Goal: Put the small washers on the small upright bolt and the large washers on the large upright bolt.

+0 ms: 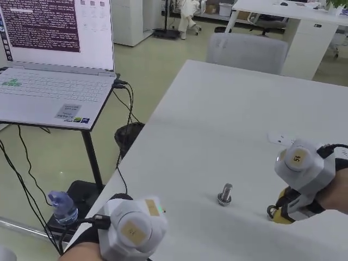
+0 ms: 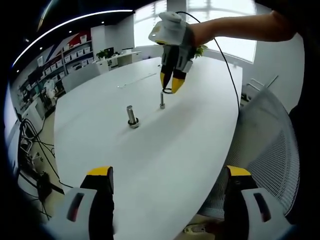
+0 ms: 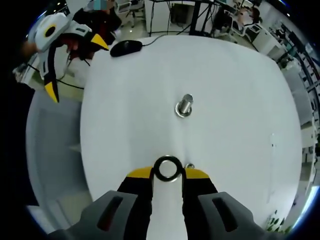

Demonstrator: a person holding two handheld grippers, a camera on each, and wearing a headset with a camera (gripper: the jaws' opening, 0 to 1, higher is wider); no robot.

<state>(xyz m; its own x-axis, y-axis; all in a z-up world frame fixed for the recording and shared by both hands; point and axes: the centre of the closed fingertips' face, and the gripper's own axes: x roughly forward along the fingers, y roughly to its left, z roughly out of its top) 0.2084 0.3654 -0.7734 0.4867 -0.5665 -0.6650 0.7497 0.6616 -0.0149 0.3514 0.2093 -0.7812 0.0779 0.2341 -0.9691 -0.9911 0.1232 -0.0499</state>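
Note:
The large upright bolt (image 1: 225,194) stands on the white table (image 1: 217,125) with washers around its base. In the right gripper view this large bolt (image 3: 185,105) is ahead of my right gripper (image 3: 168,173), which is shut on a small ring washer (image 3: 168,168). In the left gripper view the right gripper (image 2: 170,88) holds that washer (image 2: 167,91) just above the thin small bolt (image 2: 162,102), with the large bolt (image 2: 132,116) to its left. My left gripper (image 2: 167,185) is open and holds nothing, back near the table's edge.
A laptop (image 1: 51,89) sits on a stand left of the table, with cables and a water bottle (image 1: 62,206) below. A grey chair (image 1: 247,51) stands at the far end. A black mouse (image 3: 127,47) lies near the table's edge.

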